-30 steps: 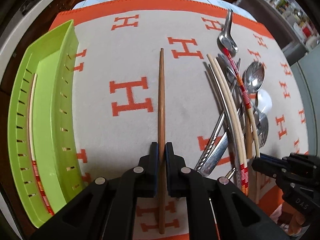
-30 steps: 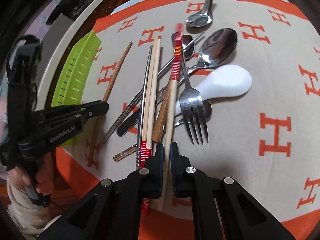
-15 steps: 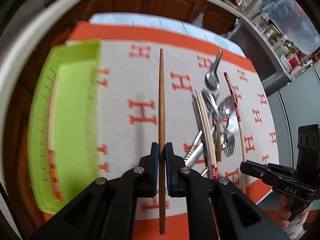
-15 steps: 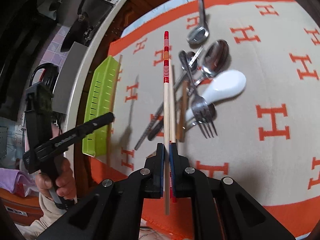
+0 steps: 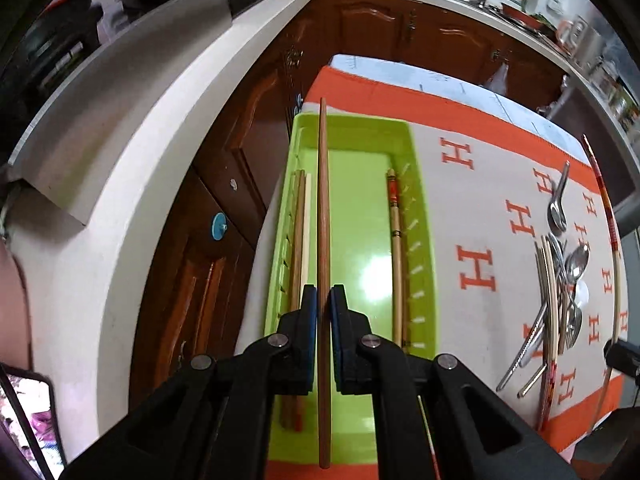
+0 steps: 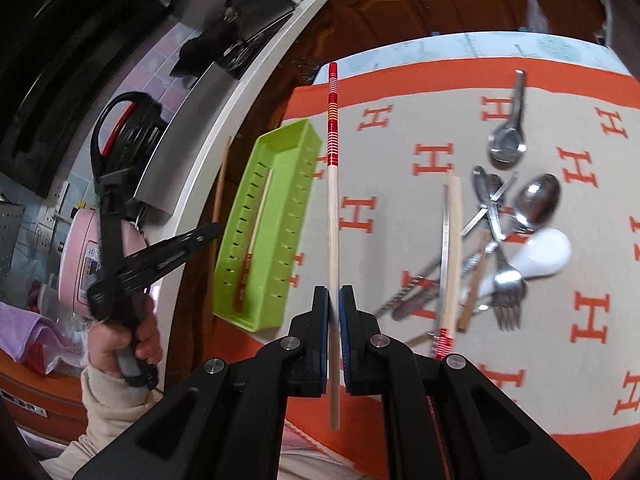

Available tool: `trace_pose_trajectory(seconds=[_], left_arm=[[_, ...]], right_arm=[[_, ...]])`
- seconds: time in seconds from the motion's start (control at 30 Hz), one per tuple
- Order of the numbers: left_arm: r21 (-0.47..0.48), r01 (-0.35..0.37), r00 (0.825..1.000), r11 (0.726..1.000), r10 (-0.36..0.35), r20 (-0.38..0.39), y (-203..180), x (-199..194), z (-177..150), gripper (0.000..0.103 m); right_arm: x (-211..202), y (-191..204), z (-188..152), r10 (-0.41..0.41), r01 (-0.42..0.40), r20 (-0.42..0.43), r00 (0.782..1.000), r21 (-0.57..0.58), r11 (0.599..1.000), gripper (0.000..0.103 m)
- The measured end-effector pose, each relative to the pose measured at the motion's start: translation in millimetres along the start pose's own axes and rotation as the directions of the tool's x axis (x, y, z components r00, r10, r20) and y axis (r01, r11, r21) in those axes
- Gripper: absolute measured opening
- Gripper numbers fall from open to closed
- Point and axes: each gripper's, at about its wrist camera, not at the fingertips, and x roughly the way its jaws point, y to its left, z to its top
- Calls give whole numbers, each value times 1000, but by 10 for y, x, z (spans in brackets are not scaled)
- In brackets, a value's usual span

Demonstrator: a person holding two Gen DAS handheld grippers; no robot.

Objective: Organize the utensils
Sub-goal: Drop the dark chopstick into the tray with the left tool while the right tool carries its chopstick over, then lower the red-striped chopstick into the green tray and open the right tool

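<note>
My left gripper (image 5: 324,294) is shut on a brown wooden chopstick (image 5: 323,200), held above the lime-green tray (image 5: 360,208) and lengthwise along it. In the tray lie a brown and a pale chopstick (image 5: 300,232) by the left wall and a red-ended one (image 5: 396,248) by the right wall. My right gripper (image 6: 333,294) is shut on a pale chopstick with a red banded end (image 6: 333,208), raised over the cloth right of the tray (image 6: 288,184). The left gripper (image 6: 212,230) shows there, held by a hand.
A pile of utensils lies on the orange-and-beige cloth (image 6: 400,128): a fork (image 6: 508,288), a white spoon (image 6: 548,252), metal spoons (image 6: 536,200), pale chopsticks (image 6: 452,240). The tray sits at the table's left edge, with wooden cabinets (image 5: 224,208) and a white counter (image 5: 132,152) beyond.
Both grippers have risen. The left one carried the brown chopstick leftward from the cloth to above the green tray. The right one lifted the red-banded chopstick out of the pile.
</note>
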Motion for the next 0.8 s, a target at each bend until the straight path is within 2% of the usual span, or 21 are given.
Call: trace_pose_trajectory(seconds=[0.17, 0.2, 0.23, 0.3, 0.37, 0.53, 0.67, 0.8], left_arm=[[17, 7, 1000, 1000, -8, 4, -1, 105, 72, 5], [24, 12, 1000, 1000, -12, 0, -15, 118, 73, 9], [25, 10, 1000, 1000, -10, -3, -61, 149, 71, 16], [29, -13, 1000, 1000, 13, -3, -101, 157, 28, 50], [34, -37, 999, 999, 37, 15, -137, 124, -20, 58], [-17, -67, 997, 998, 68, 26, -60, 16, -165, 59], [-65, -91, 995, 994, 93, 23, 84, -61, -310, 66], [-83, -142, 989, 986, 145, 20, 246, -140, -443, 66]], right_arm=[[137, 190, 64, -12, 12, -22, 1000, -15, 1000, 5], [167, 213, 80, -11, 10, -27, 1000, -15, 1000, 5], [202, 233, 96, -10, 10, -33, 999, -17, 1000, 5], [260, 283, 122, -8, 8, -44, 999, -19, 1000, 5], [334, 341, 157, -8, 7, -53, 999, -20, 1000, 5], [476, 484, 239, -10, 9, -63, 998, -20, 1000, 5], [638, 641, 292, -12, 10, -78, 997, -21, 1000, 5], [830, 774, 312, -17, 15, -97, 995, -19, 1000, 5]])
